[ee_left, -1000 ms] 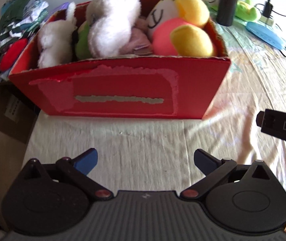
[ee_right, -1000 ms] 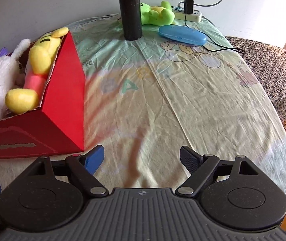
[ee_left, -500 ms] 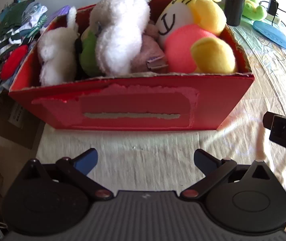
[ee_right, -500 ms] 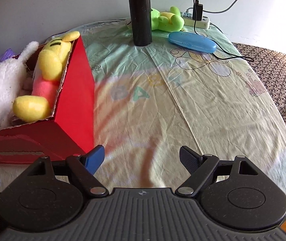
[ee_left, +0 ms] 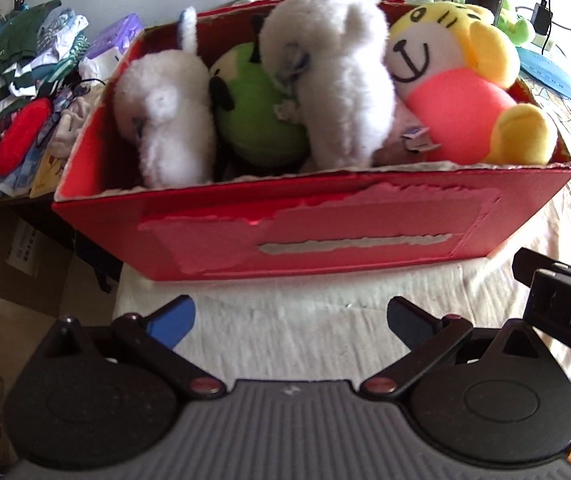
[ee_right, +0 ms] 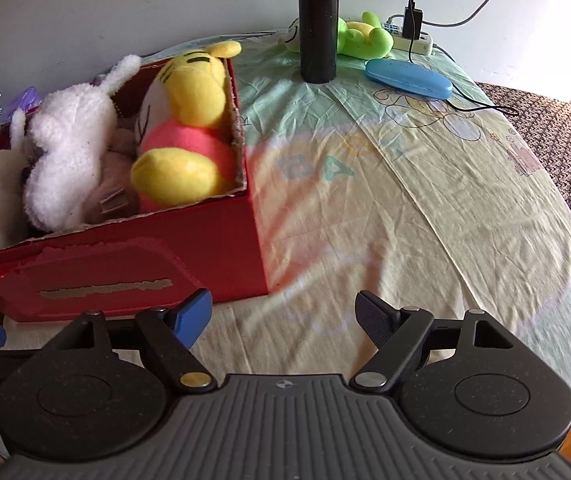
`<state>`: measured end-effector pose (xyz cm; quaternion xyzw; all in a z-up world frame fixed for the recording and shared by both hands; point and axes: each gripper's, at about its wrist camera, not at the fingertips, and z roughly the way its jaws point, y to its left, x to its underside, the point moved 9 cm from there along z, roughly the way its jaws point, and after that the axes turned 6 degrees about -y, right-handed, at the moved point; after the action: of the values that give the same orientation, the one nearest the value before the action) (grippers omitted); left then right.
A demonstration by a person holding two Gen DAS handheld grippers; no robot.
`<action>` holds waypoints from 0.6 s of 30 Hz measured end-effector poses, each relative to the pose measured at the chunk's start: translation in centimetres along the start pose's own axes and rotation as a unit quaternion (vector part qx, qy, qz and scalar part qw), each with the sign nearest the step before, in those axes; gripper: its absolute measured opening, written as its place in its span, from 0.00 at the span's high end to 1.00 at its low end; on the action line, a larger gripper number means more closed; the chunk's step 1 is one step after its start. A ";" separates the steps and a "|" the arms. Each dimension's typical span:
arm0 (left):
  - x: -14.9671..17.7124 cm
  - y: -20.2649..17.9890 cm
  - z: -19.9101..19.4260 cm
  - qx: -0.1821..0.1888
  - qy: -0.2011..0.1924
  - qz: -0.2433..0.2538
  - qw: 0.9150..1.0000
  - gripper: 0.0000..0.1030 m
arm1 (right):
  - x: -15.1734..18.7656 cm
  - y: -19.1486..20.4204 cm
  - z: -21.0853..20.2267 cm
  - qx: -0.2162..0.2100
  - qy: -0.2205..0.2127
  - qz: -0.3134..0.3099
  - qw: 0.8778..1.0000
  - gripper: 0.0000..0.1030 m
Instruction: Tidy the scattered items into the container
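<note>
Before both grippers' wide, empty fingers [ee_left: 169, 316], the torn red box [ee_left: 309, 232] brims with plush toys [ee_left: 341, 84].

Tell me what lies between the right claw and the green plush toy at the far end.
Mostly bare tablecloth, seen in the right wrist view; the black bottle partly hides the green plush toy.

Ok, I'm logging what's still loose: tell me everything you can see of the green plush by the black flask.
The green plush toy lies on the printed tablecloth at the table's far edge, outside the red box. Bright green, soft-looking fabric with rounded limbs; the black flask hides part of it. A white power strip sits just beside it.
</note>
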<state>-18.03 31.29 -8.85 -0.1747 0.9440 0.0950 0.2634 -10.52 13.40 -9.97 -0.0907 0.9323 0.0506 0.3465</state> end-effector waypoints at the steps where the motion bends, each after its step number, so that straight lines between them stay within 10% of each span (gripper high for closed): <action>1: 0.1 0.4 -0.1 0.000 -0.002 0.002 1.000 0.01 | 0.1 0.4 -0.1 0.000 -0.002 0.001 1.000 0.21; 18: 0.5 7.1 -2.6 0.002 -0.040 -0.012 0.999 0.01 | 0.4 7.4 -4.0 -0.002 -0.071 -0.019 0.997 0.21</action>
<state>-22.34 37.03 -6.32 -0.1813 0.9306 0.0969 0.3029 -14.88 19.96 -6.98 -0.1048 0.9032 0.0522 0.4129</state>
